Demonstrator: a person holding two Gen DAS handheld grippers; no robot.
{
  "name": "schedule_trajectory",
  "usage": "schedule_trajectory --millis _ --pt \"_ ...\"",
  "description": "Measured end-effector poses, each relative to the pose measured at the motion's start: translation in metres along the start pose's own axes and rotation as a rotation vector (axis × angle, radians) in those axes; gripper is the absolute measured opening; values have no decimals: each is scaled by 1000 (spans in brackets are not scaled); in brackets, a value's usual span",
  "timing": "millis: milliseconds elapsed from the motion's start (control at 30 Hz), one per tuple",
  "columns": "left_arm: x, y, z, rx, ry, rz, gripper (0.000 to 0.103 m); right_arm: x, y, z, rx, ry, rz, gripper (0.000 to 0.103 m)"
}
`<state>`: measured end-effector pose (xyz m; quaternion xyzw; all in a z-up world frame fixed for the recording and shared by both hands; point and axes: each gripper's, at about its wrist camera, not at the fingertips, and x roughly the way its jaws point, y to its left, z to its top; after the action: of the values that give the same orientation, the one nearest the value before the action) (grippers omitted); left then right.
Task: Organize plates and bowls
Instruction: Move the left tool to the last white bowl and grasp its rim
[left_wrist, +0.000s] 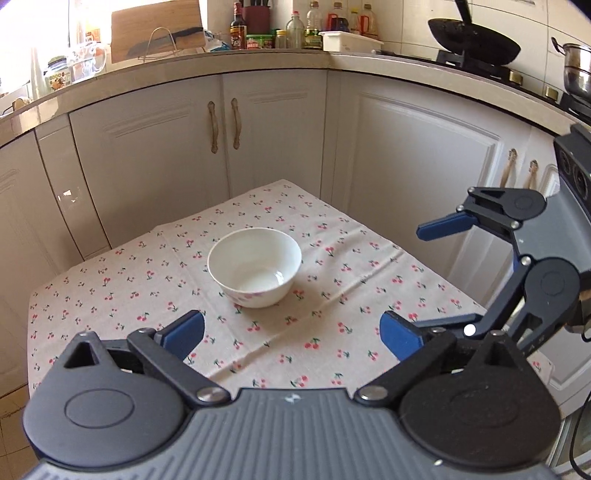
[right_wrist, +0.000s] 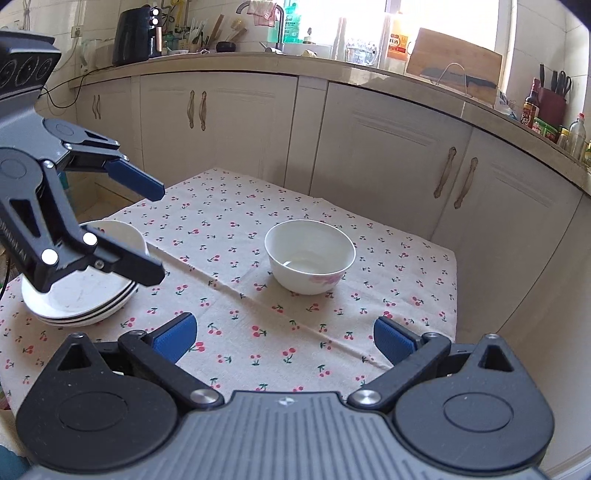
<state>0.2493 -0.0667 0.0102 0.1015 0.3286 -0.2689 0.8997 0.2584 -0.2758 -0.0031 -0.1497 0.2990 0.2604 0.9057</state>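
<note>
Cherry-print bench (right_wrist: 369, 206): both grippers spread empty, left gripper (left_wrist: 291, 332), right gripper (right_wrist: 282, 338); glazed bowl (right_wrist: 309, 254) looks slippery, breakable, best pinched at its rim

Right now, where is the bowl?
The bowl sits alone mid-table on the cherry cloth, right of the stacked plates in the right wrist view, ahead of both open tongs.

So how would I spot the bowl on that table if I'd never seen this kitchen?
Find the small table with the cherry-print cloth in front of the cabinets. Near its middle stands one deep white bowl, alone and empty, with a pink flower outside; the stacked plates at the edge are shallow.
</note>
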Motion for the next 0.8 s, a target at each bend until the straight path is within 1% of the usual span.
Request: schedule_trajectory --millis 100,200,400,500,800 --pt "21 10 12 -9 5 16 101 13 -13 3 13 -5 3 103" --pt "43 20 22 -24 27 27 101 26 -23 6 26 -3 5 103" --pt "79 37 36 -31 60 48 101 51 -40 9 30 -11 12 103" --pt "96 45 40 -41 72 51 101 66 -43 10 18 4 -6 103" --pt "142 67 45 -102 139 59 100 107 -45 14 8 13 83 103"
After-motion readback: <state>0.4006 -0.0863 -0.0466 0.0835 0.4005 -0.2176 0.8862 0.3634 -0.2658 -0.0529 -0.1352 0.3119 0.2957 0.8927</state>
